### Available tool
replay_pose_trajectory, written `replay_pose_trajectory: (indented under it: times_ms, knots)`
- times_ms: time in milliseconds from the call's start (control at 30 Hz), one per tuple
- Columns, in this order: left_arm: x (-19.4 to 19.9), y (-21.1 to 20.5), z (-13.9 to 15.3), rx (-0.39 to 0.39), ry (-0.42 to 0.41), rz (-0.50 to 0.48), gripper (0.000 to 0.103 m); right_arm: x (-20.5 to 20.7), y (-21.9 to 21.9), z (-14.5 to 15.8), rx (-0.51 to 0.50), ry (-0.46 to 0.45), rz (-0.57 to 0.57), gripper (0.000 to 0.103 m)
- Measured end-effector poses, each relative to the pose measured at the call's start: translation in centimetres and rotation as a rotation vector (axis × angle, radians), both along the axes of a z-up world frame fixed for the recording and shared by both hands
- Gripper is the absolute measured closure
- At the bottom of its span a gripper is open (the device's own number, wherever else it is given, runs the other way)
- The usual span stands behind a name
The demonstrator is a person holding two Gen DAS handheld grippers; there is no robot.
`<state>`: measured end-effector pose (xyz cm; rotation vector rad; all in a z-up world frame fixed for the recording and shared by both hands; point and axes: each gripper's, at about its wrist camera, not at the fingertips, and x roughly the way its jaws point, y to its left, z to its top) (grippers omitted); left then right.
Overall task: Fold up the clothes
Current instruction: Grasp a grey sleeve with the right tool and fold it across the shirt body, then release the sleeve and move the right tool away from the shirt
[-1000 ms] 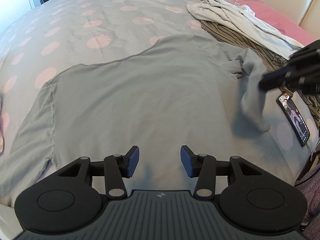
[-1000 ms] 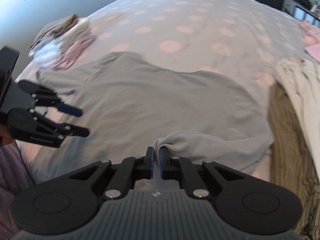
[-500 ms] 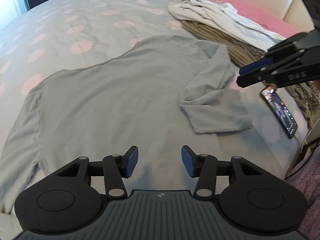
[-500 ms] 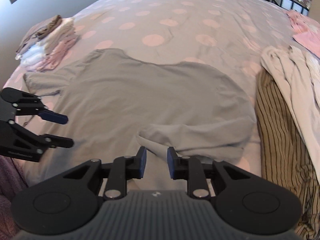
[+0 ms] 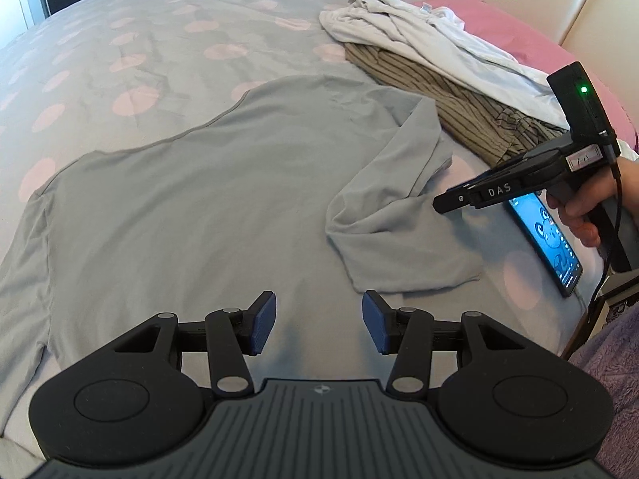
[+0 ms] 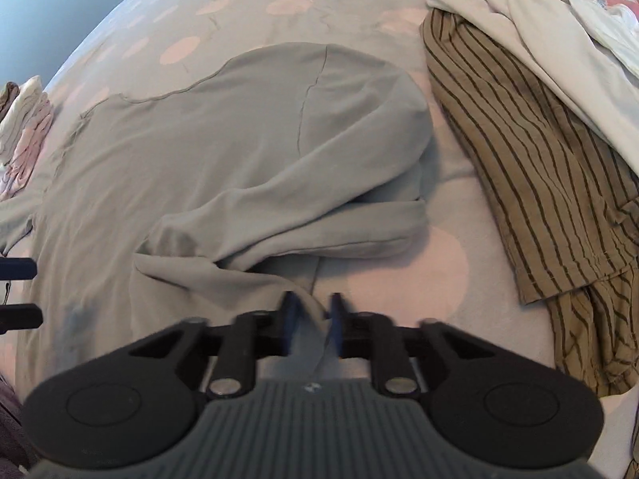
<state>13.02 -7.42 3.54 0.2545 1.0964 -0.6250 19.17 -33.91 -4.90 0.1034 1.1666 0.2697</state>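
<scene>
A grey long-sleeved shirt (image 5: 207,199) lies spread flat on the dotted bed cover. Its right sleeve (image 5: 391,239) is folded back in a loose loop over the shirt's side (image 6: 279,219). My right gripper (image 6: 312,323) is low over the sleeve's end, and its jaws are closing with a fold of the grey cloth between the pads. From the left wrist view the right gripper (image 5: 441,202) is held in a hand beside the sleeve. My left gripper (image 5: 318,325) stands open above the shirt's near edge with nothing between its fingers; it also shows at the picture's left edge (image 6: 18,292).
A brown striped garment (image 6: 539,183) and a white one (image 5: 431,36) lie piled to the right of the shirt. A lit phone (image 5: 553,239) lies at the bed's edge near the right hand. Folded clothes (image 6: 24,119) are stacked at the far left.
The right gripper let go of the lifted sleeve, which dropped folded onto the shirt. It then came down and its jaws narrowed around the sleeve's end. The left gripper drifted slightly.
</scene>
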Motion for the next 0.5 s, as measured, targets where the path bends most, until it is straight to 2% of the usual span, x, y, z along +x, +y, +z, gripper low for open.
replay_pose_trajectory:
  times_ms: [167, 300, 500]
  knots:
    - [0.3, -0.4, 0.2, 0.007, -0.009, -0.015, 0.06, -2.9, 2.2, 3.8, 0.035, -0.067, 0.09, 0.098]
    - [0.6, 0.1, 0.5, 0.004, -0.019, 0.005, 0.061, -7.2, 5.4, 6.9, 0.055, -0.135, 0.241, 0.098]
    - [1.1, 1.2, 0.9, -0.035, -0.001, 0.038, 0.061, -14.3, 12.6, 9.9, -0.024, -0.257, 0.529, 0.099]
